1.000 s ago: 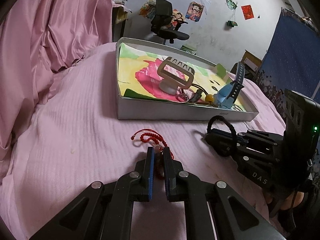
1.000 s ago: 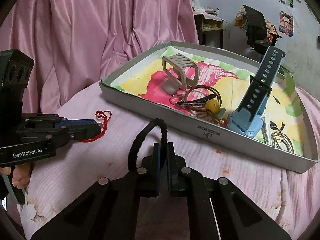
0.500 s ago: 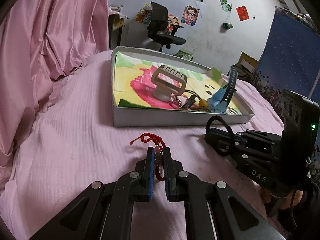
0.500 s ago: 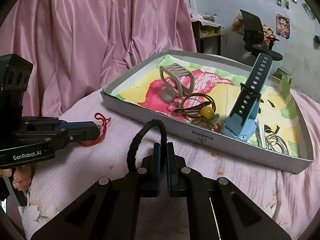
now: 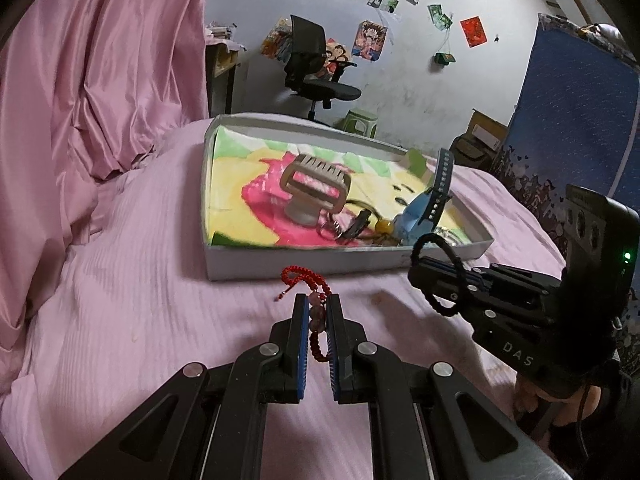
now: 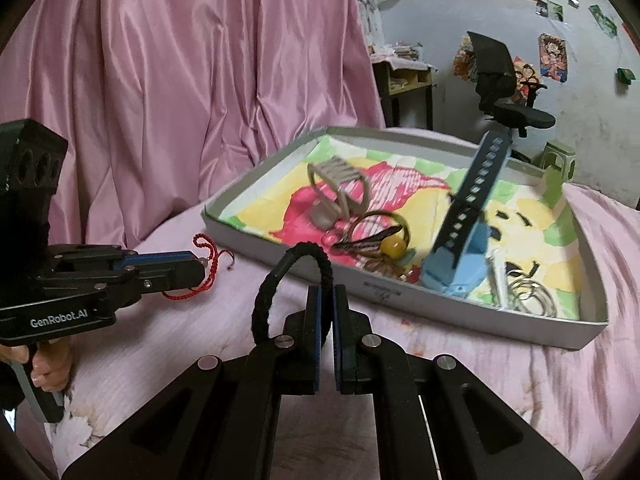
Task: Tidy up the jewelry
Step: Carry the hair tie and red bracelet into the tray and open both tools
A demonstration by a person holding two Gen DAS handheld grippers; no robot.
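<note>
Here, red bead bracelet (image 5: 316, 312) pinched between left gripper (image 5: 317, 308) jaws, lifted.

a bedroom in a home. a bed (image 5: 120, 280) with a pink ribbed sheet takes up the foreground, and a pink satin curtain (image 6: 200, 80) hangs along its side. past it stand a black office chair (image 5: 316, 68) and a small desk (image 6: 404, 80) heaped with papers against a scuffed white wall (image 5: 420, 92) pinned with cartoon posters (image 5: 370, 40) and photos. a blue starry cloth (image 5: 576, 120) hangs at the right, near a cardboard box (image 5: 486, 136).
</note>
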